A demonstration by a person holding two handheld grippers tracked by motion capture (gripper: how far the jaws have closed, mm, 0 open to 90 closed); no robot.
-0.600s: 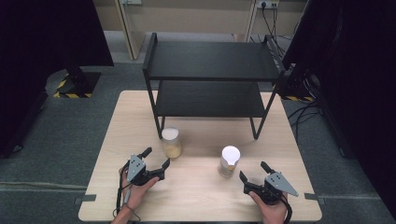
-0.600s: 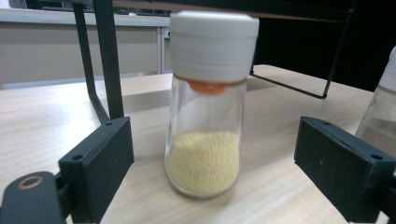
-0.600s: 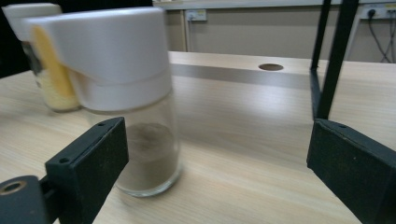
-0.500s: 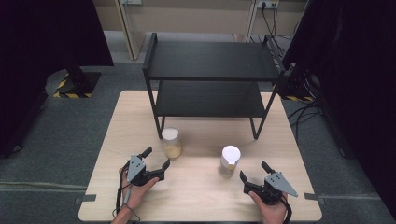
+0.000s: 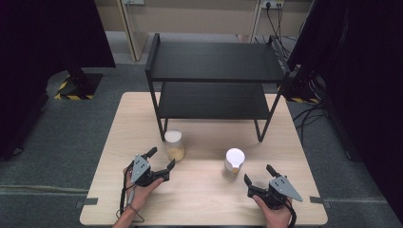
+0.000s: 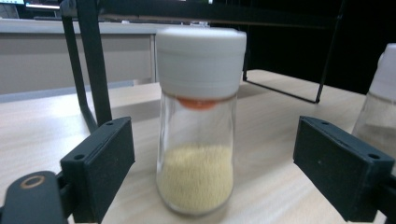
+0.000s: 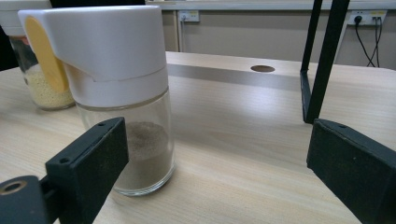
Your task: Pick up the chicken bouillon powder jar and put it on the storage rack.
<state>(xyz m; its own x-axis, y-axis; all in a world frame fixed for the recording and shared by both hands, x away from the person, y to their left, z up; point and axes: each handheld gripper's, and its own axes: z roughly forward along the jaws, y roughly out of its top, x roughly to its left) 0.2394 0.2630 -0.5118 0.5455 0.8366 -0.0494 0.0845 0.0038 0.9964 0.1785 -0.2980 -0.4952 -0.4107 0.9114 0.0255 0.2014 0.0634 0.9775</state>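
So the table [image 5: 204, 209] is a pale wood one with a black two-tier shelf rack [image 5: 214, 71] standing at its far side, and just in front of the rack are two glass shaker jars with white caps. The yellow-grain jar [image 5: 174, 145] sits near the rack's left front leg, the grey-powder jar [image 5: 233, 163] further right and closer to the person. Left tool [image 5: 160, 160] is wide apart and empty, just short of the yellow-grain jar; right tool [image 5: 259, 174] is also spread wide, holding nothing, just beside the grey-powder jar. My read is we're at the approach step, both about to grab. To do it well I'd centre each jar between the jaws and close on the glass body below the cap, low enough that it won't tip. The left gripper view has its jar nicely centred and shows an orange bit under the cap; the right gripper view shows its jar off toward the left jaw, with a yellow tab on the cap. The high view gives the overall layout instead.
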